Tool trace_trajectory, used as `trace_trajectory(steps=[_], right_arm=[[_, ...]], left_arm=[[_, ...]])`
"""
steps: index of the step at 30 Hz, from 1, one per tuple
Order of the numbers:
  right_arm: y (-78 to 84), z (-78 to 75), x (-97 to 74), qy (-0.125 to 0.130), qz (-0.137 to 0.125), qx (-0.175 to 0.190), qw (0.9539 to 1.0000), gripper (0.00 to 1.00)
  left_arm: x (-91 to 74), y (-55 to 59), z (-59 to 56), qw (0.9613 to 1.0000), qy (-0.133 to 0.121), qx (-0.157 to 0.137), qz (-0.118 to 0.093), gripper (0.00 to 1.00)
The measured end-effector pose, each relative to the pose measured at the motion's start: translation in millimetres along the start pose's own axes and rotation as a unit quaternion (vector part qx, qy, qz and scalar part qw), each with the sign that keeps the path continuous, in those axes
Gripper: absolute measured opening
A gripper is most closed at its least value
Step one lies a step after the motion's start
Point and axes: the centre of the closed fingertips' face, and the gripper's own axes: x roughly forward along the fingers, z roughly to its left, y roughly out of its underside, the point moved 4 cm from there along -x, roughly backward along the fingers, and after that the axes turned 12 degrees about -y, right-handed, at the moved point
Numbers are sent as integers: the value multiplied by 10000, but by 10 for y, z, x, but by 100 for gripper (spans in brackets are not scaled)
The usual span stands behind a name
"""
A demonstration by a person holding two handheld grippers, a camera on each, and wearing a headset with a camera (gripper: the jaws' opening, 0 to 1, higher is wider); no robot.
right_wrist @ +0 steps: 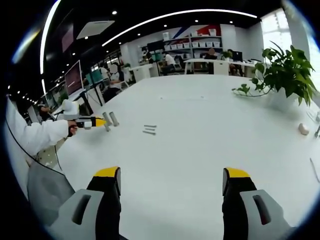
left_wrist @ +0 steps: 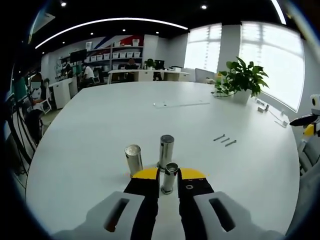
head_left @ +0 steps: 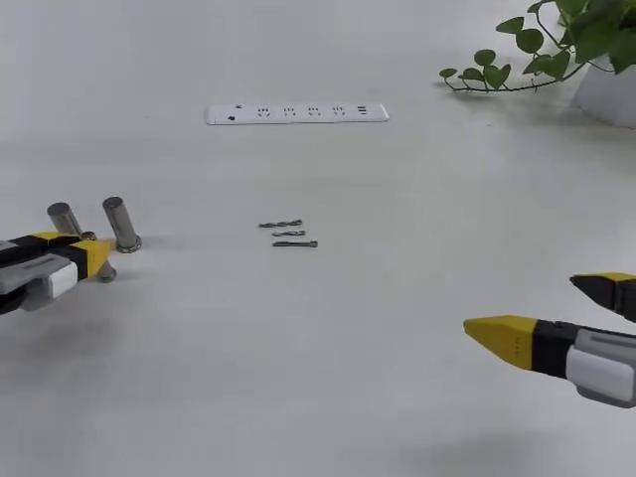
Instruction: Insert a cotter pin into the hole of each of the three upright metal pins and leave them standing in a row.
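Note:
Three short steel pins stand at the table's left. My left gripper (left_wrist: 169, 176) is shut on the nearest metal pin (left_wrist: 170, 178), which stands upright between its yellow-tipped jaws. The other two pins (left_wrist: 133, 158) (left_wrist: 166, 149) stand just beyond it. In the head view the left gripper (head_left: 96, 258) hides most of the held pin (head_left: 105, 271), with the free pins (head_left: 64, 219) (head_left: 120, 224) behind. Three cotter pins (head_left: 289, 235) lie side by side mid-table. My right gripper (head_left: 524, 305) hovers open at the near right, holding nothing.
A white power strip (head_left: 296, 113) lies at the far middle of the table. A potted trailing plant (head_left: 556, 45) stands at the far right corner. In the right gripper view a person's white sleeve (right_wrist: 35, 137) reaches in from the left.

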Motion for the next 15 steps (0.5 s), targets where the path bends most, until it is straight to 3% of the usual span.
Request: trace_trajectory(steps=[4, 6, 9, 13, 15], right_arm=[[-4, 2, 6, -1, 1, -1, 10000, 81], [-5, 5, 7, 2, 7, -7, 10000, 81], [-4, 9, 12, -5, 7, -6, 10000, 81], [-1, 26, 16, -38, 16, -14, 10000, 81], [-11, 39, 15, -52, -26, -12, 10000, 81]], left_arm=[[3, -5, -20, 10000, 40, 20, -38, 7], [-5, -8, -24, 9998, 1, 182, -66, 6], [-15, -4, -41, 9999, 127, 80, -65, 6], [-52, 9, -32, 9982, 36, 585, -94, 5], [-73, 13, -57, 9991, 123, 397, -99, 5]])
